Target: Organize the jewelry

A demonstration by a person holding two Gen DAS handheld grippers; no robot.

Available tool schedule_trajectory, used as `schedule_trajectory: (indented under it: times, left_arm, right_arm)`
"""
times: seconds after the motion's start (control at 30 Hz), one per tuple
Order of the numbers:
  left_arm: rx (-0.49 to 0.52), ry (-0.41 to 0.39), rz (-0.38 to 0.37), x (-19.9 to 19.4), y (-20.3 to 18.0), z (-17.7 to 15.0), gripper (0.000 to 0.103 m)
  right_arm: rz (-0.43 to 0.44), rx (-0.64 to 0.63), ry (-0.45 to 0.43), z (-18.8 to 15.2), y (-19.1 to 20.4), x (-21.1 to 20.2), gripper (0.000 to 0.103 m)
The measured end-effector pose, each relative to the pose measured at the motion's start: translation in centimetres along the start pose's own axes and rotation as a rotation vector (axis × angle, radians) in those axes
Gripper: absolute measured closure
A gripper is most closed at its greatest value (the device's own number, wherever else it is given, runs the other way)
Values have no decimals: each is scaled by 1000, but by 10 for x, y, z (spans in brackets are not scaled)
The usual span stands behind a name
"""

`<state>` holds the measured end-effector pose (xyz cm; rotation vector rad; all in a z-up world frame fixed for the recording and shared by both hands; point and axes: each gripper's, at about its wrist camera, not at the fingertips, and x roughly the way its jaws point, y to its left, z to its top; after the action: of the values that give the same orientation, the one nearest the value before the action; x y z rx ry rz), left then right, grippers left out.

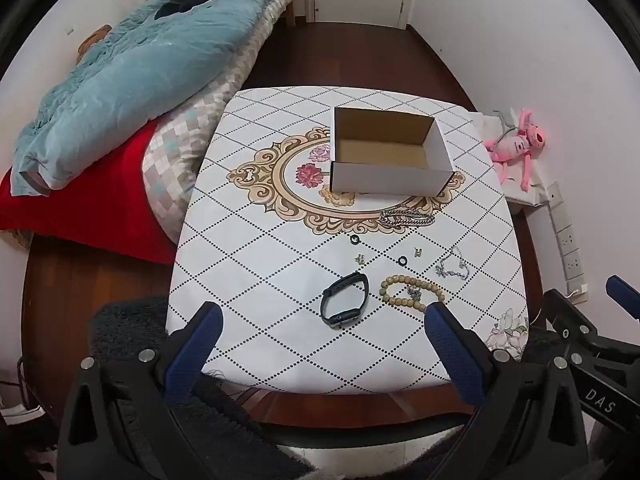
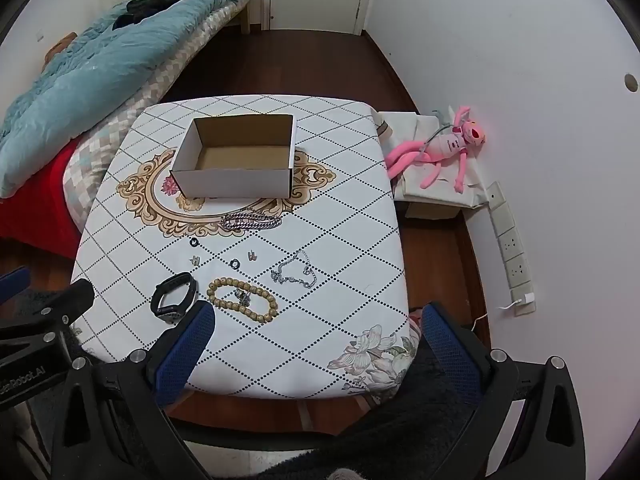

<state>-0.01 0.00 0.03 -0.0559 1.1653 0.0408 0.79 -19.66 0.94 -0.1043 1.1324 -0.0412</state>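
Jewelry lies scattered across a small table draped in a white, diamond-patterned cloth [image 1: 280, 200], all of it on the near half, in front of an empty, open white cardboard box [image 1: 390, 156] that sits toward the far side. Both tools hang above the table's near edge, touching nothing: the left gripper [image 1: 322, 322] and the right gripper [image 2: 316, 322] each have their blue-padded jaws spread wide and hold nothing.

The black band-style watch [image 1: 345, 299] lies nearest the left gripper; its strap looks springy and light, and is probably best pinched across the band rather than the glass face. Just beside it, the string of tan wooden beads [image 2: 242, 299] curls in a loop around a small silver trinket [image 2: 243, 295]; the beads look hard, round and likely to roll between the pads, so a grip across the strand seems safer. A heavy silver link chain [image 2: 250, 218] is heaped just in front of the box, limp and probably slippery. A thin silver bracelet [image 2: 294, 272] sprawls to the right, delicate and prone to snagging. Two small black rings [image 1: 353, 240], [image 1: 402, 260] and two tiny metal studs [image 1: 361, 258], [image 1: 418, 252] lie flat between these, the hardest to lift off the cloth.
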Motion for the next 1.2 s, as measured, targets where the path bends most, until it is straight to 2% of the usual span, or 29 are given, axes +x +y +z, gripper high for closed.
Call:
schedule_trajectory:
  times: [0.43,1.2]
  left_arm:
    - [12,-7,-4,-9,2,4,0]
    - [11,-22,-12,-16,-2,-1,0]
  right_arm:
    - [4,-2,-3,8,2,-8,0]
    - [5,13,-26,2,-5,-16,0]
